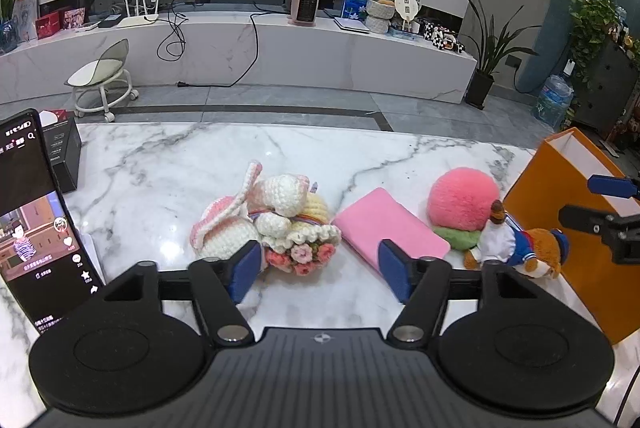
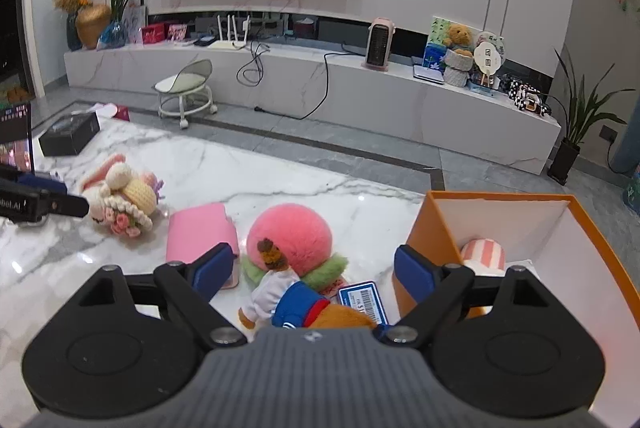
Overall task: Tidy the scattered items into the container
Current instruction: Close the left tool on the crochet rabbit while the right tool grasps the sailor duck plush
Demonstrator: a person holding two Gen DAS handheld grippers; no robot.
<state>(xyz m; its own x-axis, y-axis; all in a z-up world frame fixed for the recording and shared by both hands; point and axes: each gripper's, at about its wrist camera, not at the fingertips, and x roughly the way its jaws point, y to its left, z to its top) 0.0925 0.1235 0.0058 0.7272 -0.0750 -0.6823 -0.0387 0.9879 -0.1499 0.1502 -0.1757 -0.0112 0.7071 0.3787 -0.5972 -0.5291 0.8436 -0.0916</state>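
Marble table [image 1: 168, 164] holds toys; both claws, left [image 1: 320, 270] and right [image 2: 314, 270], gape empty; sailor bear [image 2: 288, 296] half hidden.

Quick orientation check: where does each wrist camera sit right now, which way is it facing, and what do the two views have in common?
Left wrist view: behind the open left gripper, angled down at the crochet doll and pink pouch; the right gripper pokes in at the right edge.
Right wrist view: behind the open right gripper, over the sailor bear beside the orange box; the left gripper's tip shows at the left.
Shared: marble table, peach plush, doll, pouch, bear, box.
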